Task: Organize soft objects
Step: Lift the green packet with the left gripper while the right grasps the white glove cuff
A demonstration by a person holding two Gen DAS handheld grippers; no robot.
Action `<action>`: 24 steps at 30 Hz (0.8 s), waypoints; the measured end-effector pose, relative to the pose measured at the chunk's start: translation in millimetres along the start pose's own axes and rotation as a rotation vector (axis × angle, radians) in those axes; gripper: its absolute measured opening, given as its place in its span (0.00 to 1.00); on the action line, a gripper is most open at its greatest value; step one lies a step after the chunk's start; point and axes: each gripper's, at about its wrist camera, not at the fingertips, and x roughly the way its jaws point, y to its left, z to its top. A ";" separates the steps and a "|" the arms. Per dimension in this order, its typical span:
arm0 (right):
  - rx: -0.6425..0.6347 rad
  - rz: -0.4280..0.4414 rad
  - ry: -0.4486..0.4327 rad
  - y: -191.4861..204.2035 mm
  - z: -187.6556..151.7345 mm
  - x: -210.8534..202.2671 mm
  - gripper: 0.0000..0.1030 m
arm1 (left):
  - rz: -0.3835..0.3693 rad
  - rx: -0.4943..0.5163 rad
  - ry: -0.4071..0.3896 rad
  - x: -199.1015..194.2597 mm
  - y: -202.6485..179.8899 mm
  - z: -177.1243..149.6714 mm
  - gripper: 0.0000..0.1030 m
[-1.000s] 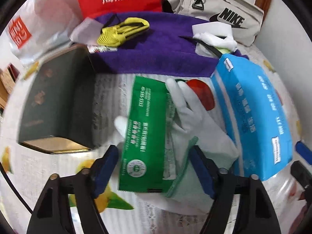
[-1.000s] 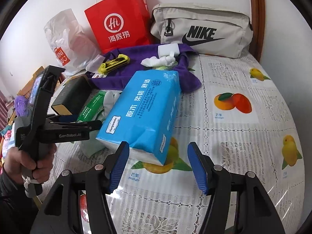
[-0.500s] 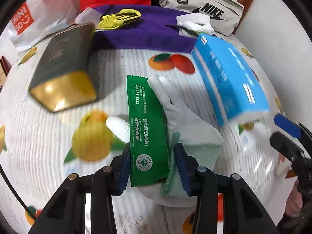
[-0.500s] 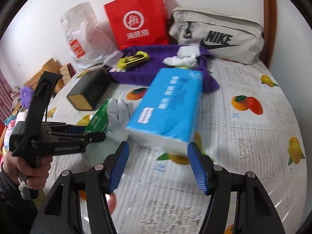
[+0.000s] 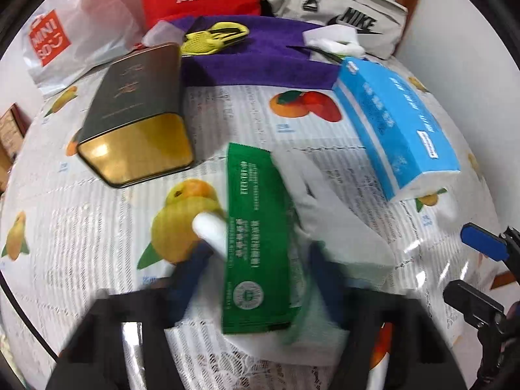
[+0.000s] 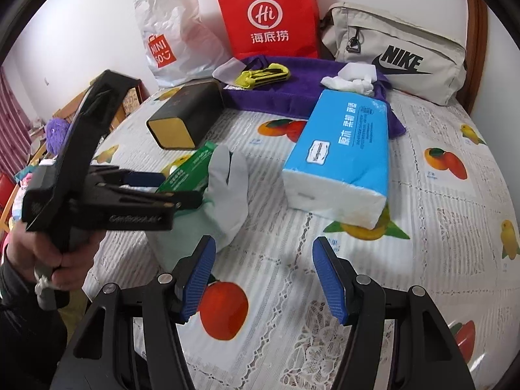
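Left tongs (image 5: 256, 279): in the left wrist view we see the blue pads on either side of a green packet (image 5: 256, 243) and a white glove (image 5: 328, 227). That frame is motion-blurred, so we cannot tell whether the pads are pinching the pair or just flanking it. In the right wrist view the left tongs (image 6: 182, 191) reach in from the left, held by a bare hand (image 6: 55, 253), with the green packet (image 6: 191, 169) and the glove (image 6: 227, 191) at their tip; the glove's pale green cuff lies toward us.

Right tongs (image 6: 263, 279): spread wide, nothing between the pads, hovering over the fruit-print cloth on the bench (image 6: 438, 227). In the left wrist view only one blue pad of the right tongs shows, at the right edge.

Outward from there, a blue tissue pack (image 6: 344, 149) lies flat on the cloth just right of the glove, apart from it; it shows in the left wrist view too (image 5: 396, 130). A dark tin with a gold end (image 6: 185, 113) lies left of the tissue pack, beyond the packet.

Behind these, a purple towel (image 6: 302, 87) is spread at the far side, carrying a yellow item (image 6: 263, 74) and a crumpled white wad (image 6: 351, 81). At the back wall stand a red paper bag (image 6: 269, 16), a white plastic bag (image 6: 172, 42) and a beige Nike bag (image 6: 399, 52).
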 end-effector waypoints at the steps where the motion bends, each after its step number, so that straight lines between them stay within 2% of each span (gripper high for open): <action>1: 0.002 -0.005 0.004 0.4 -1.0 0.0 0.60 | -0.007 -0.002 0.000 -0.9 1.2 0.5 0.32; 3: 0.005 -0.004 0.008 0.4 -1.6 -0.4 0.60 | -0.026 -0.006 -0.024 -7.5 3.9 0.6 0.28; 8: -0.005 0.013 0.012 7.7 1.9 5.2 0.60 | -0.083 -0.055 -0.051 -26.3 17.9 -2.6 0.28; 14: -0.043 0.064 0.026 26.0 11.7 25.4 0.60 | -0.029 -0.095 -0.070 -38.9 42.4 -12.6 0.28; 21: -0.046 0.103 0.071 42.4 21.7 60.7 0.63 | 0.027 -0.142 -0.042 -31.8 72.9 -25.1 0.28; 23: -0.051 0.104 0.081 47.1 23.5 68.9 0.68 | 0.028 -0.155 -0.031 -28.4 78.3 -28.4 0.28; 24: -0.052 0.101 0.082 48.6 24.1 71.3 0.73 | 0.025 -0.163 -0.027 -26.3 81.7 -30.9 0.28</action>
